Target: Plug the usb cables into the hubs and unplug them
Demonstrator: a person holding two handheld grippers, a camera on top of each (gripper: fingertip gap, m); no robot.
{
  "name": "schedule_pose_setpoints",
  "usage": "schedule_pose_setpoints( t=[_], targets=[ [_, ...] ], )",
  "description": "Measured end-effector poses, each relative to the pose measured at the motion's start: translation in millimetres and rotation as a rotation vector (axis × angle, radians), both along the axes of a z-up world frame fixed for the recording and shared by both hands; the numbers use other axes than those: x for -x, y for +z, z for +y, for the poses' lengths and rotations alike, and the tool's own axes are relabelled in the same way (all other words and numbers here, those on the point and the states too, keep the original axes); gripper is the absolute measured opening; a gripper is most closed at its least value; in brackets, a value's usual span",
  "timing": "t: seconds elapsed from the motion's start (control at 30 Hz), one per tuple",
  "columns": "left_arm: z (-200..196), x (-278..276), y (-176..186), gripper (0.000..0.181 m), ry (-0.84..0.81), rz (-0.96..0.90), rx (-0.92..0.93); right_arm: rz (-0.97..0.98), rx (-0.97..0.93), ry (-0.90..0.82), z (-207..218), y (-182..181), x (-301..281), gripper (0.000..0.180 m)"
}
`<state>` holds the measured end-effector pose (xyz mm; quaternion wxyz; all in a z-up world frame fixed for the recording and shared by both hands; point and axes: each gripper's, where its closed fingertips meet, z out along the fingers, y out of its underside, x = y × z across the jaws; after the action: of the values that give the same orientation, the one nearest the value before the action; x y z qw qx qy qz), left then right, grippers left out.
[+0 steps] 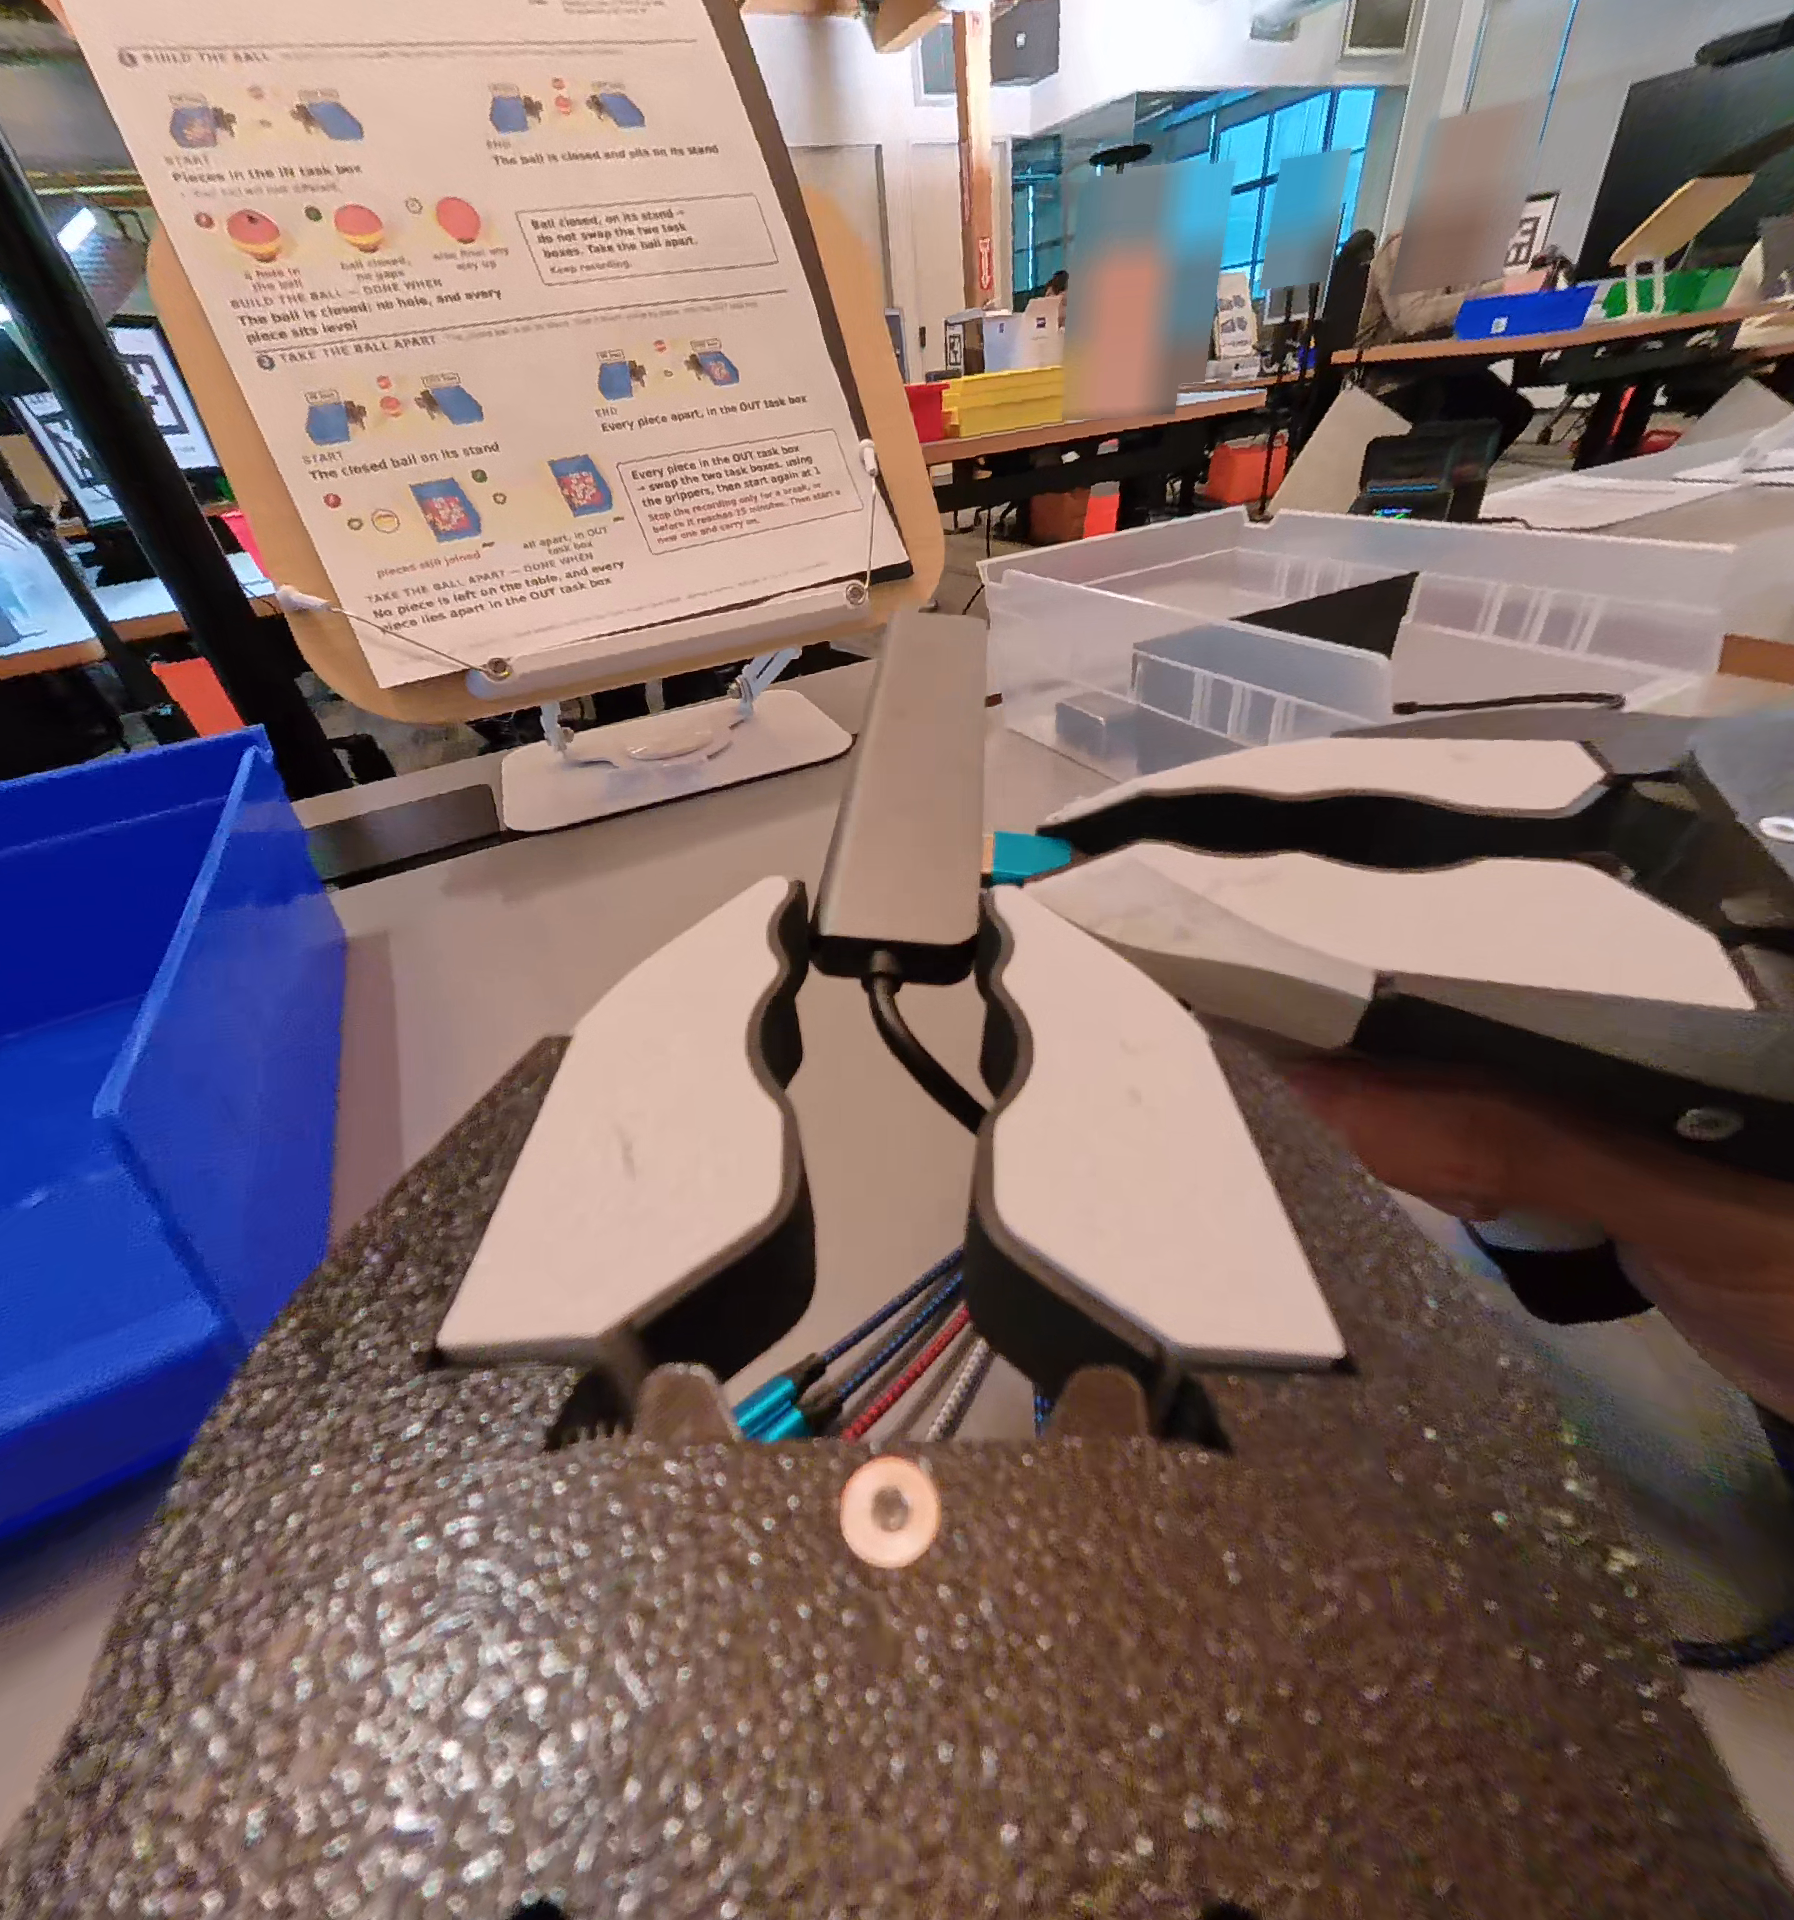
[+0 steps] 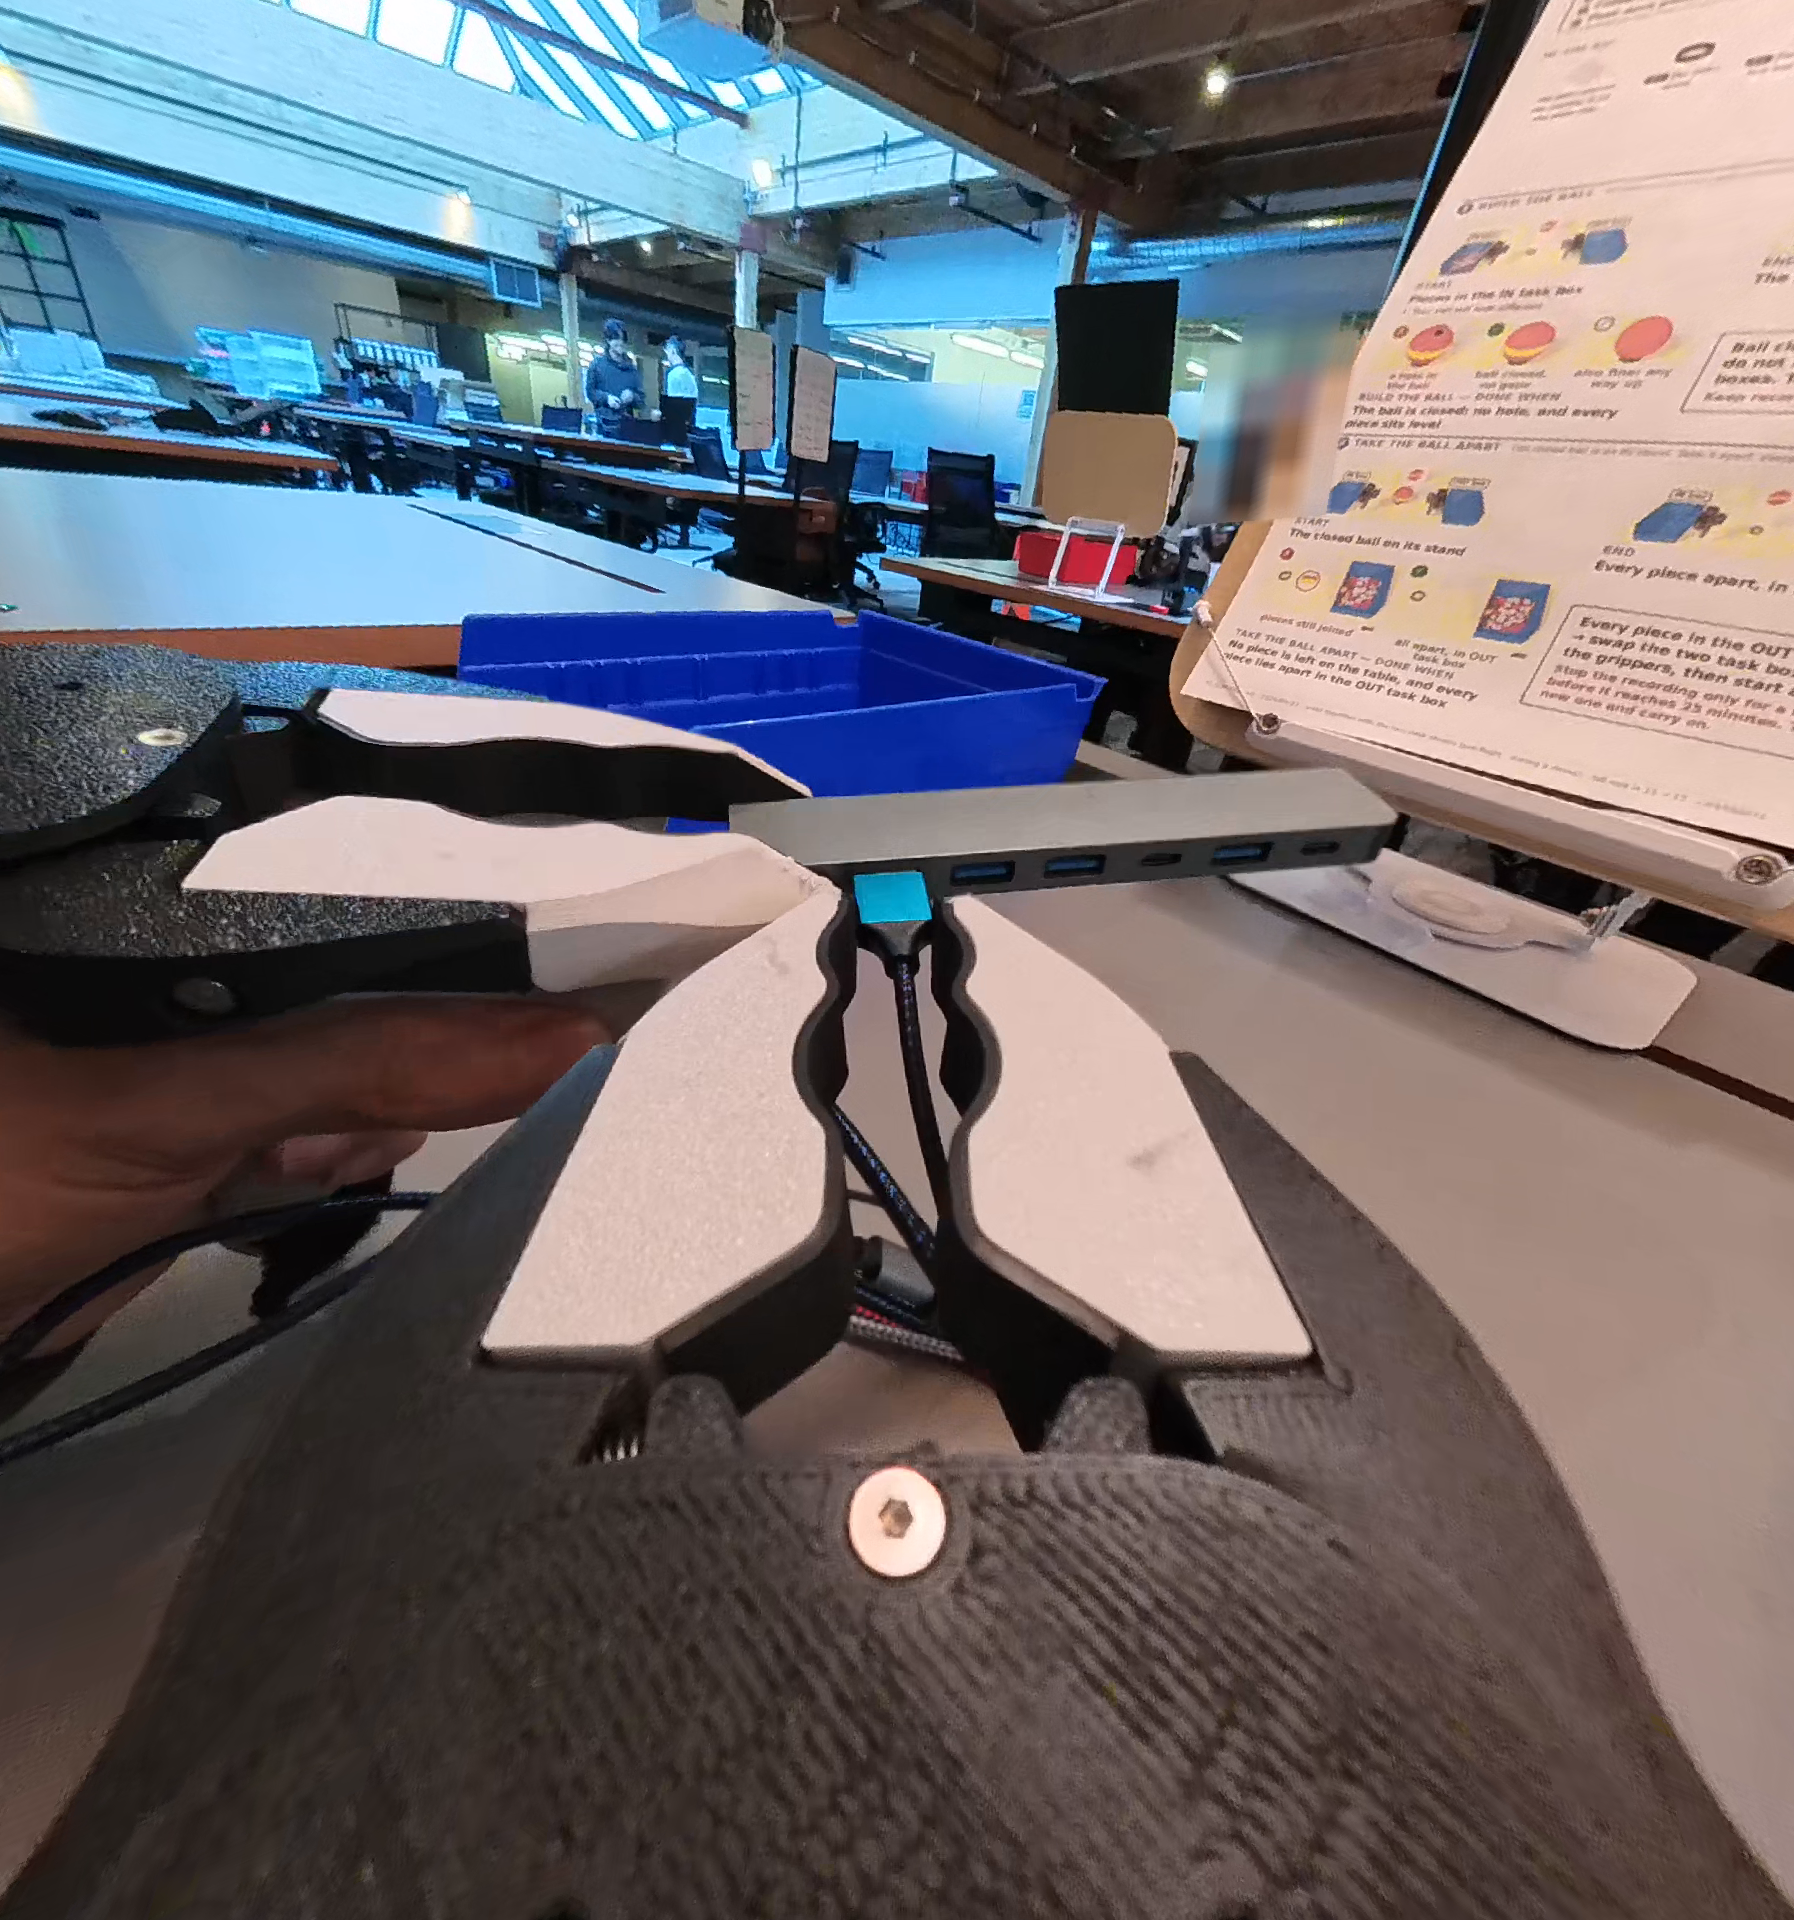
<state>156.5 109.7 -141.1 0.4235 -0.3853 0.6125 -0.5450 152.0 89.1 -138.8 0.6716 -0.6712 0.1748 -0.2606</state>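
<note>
Left gripper [image 1: 893, 935]: you have it clamped on the cable end of the grey hub [image 1: 908, 779], which is held up off the table [image 1: 581, 914].
Hub axis: its long body runs straight away from your left gripper, so the port side faces your right gripper — in the right wrist view it lies crosswise, left to right.
Right gripper [image 2: 893, 914]: closed on the teal USB plug [image 2: 893, 896], its braided cable [image 2: 919, 1070] trailing back between the fingers.
Plug position: it sits at the port nearest the left gripper's fingertips, touching the hub's side; I cannot tell whether it is fully seated or just at the mouth.
Key relation: plug axis is square to the hub's long axis — any push or pull has to run along the plug, straight into or out of that side face.
Nearer hand: your right does the moving, your left only braces.
Other ports: the rest of the row looks empty.
Spare cables [image 1: 872, 1382]: below your left gripper.
</note>
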Motion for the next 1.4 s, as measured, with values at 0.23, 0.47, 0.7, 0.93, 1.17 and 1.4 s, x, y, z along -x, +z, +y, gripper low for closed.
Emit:
schedule_pose_setpoints(
  t=[0.23,0.47,0.7,0.93,1.17,1.4],
  targets=[
    [73,-11,22,0.03,0.188,-0.044,0.117,-0.042,-0.003,-0.022,-20,19,-7,0.014],
    [99,10,78,0.03,0.118,-0.123,0.184,-0.13,0.058,0.0,-44,37,-23,0.014],
    [77,11,74,0.03,-0.008,-0.094,0.172,-0.091,0.156,-0.011,-52,26,-34,0.014],
    [53,16,74,0.03,-0.1,-0.076,0.118,0.017,0.18,0.06,-43,-5,-36,0.014],
    [58,18,79,0.03,-0.098,-0.08,0.114,-0.072,0.238,0.047,-67,26,-37,0.014],
    [67,16,77,0.03,-0.089,-0.07,0.116,-0.056,0.434,0.316,-83,20,-3,0.014]
  ],
)
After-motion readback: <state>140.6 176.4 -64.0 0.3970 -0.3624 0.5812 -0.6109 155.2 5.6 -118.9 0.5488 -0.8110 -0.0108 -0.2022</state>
